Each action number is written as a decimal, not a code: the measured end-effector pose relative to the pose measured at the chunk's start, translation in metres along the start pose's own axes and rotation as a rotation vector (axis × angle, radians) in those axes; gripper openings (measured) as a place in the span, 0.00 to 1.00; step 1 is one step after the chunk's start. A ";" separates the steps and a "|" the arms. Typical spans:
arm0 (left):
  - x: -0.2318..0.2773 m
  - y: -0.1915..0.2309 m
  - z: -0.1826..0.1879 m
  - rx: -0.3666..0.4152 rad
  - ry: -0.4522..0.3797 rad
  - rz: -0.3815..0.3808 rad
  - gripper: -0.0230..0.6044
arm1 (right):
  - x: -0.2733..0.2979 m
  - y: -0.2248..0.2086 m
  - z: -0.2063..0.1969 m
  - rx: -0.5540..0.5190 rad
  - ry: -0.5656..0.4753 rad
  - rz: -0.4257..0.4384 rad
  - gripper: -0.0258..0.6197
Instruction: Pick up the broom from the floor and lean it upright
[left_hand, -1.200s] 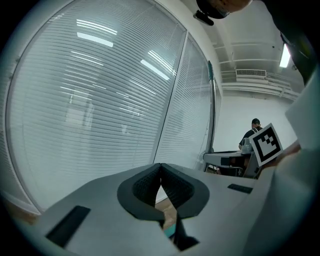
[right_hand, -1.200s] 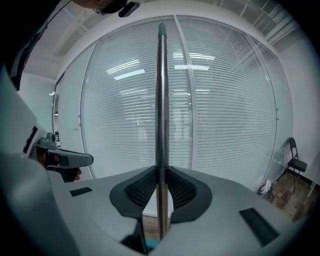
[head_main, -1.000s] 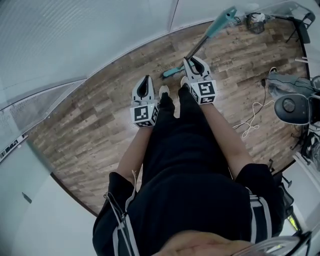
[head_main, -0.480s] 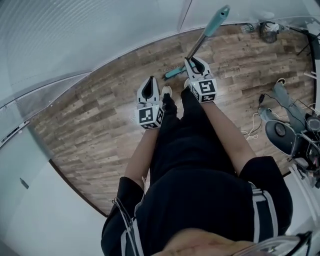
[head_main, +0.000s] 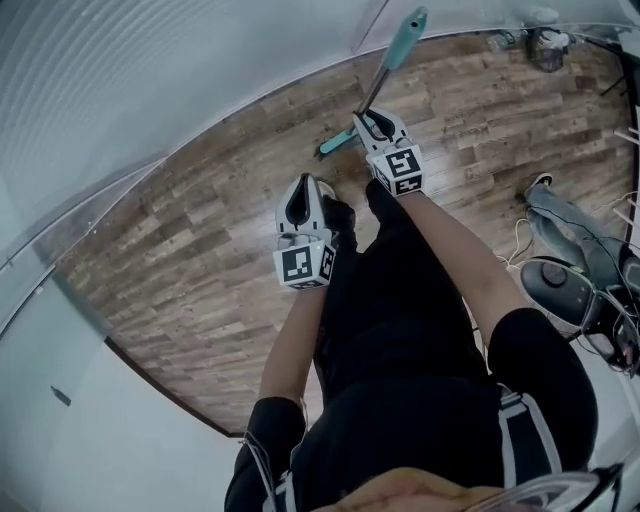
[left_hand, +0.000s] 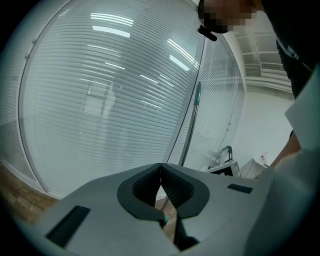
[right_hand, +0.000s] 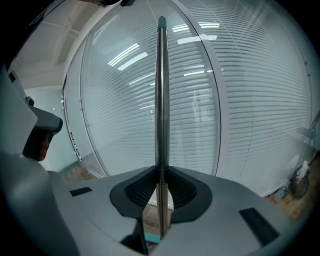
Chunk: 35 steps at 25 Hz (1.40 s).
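The broom (head_main: 385, 72) has a grey metal pole, a teal grip on top and a teal head (head_main: 336, 144) low by the wooden floor. It stands nearly upright close to the glass wall. My right gripper (head_main: 377, 124) is shut on the pole just above the head; in the right gripper view the pole (right_hand: 161, 100) rises straight up from between the pads. My left gripper (head_main: 302, 188) is shut and empty, nearer to me and to the left of the broom. In the left gripper view the broom (left_hand: 193, 122) stands ahead, apart from the jaws.
A glass wall with blinds (head_main: 200, 70) curves round the floor's far side. At the right lie a black round device (head_main: 558, 280), white cables (head_main: 520, 235) and a grey bundle (head_main: 560, 210). Small items (head_main: 545, 45) stand at the far right corner.
Both grippers have sunk toward the floor, the right one more, still shut on the broom's pole. The broom's top has shifted left in the head view.
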<state>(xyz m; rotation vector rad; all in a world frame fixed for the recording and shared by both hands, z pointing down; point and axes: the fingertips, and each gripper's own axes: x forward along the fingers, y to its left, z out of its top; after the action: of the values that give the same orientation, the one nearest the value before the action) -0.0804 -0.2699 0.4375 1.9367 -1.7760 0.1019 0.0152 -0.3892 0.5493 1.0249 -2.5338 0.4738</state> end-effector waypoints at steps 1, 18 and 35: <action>0.006 0.007 -0.007 0.000 -0.001 -0.004 0.07 | 0.009 -0.006 -0.014 0.007 0.009 -0.018 0.16; 0.138 0.084 -0.144 0.059 -0.050 -0.005 0.07 | 0.156 -0.092 -0.225 0.095 0.096 -0.088 0.16; 0.127 0.072 -0.178 0.076 -0.001 -0.015 0.07 | 0.212 -0.123 -0.255 0.227 0.164 -0.054 0.19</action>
<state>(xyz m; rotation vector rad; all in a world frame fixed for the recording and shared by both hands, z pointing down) -0.0815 -0.3135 0.6638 2.0033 -1.7820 0.1652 0.0138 -0.4872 0.8896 1.0822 -2.3406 0.8104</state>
